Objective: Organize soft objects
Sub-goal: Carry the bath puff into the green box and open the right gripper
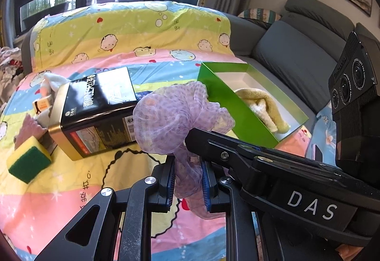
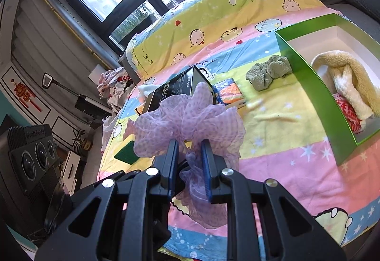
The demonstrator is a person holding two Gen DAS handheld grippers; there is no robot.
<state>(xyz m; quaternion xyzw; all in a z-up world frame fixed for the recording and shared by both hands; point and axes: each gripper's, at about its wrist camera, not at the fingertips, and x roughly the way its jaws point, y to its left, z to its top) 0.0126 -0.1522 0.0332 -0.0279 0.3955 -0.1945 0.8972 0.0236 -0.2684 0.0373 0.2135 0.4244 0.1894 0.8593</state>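
Nearest: left gripper [image 1: 188,181] clamped on the purple gauze scrunchie [image 1: 166,118], right gripper [image 2: 190,166] pinching the same ruffled fabric from the other side, both held above the cartoon bedsheet [image 1: 59,189]. Beyond, left: yellow-green sponge [image 1: 28,161], black and gold tin [image 1: 95,108] tipped on its side. Farther right: green cloth [image 2: 268,73] on the sheet, just beside the green box [image 2: 308,85] holding a cream towel [image 2: 351,80] and a red-white bundle [image 2: 348,116].
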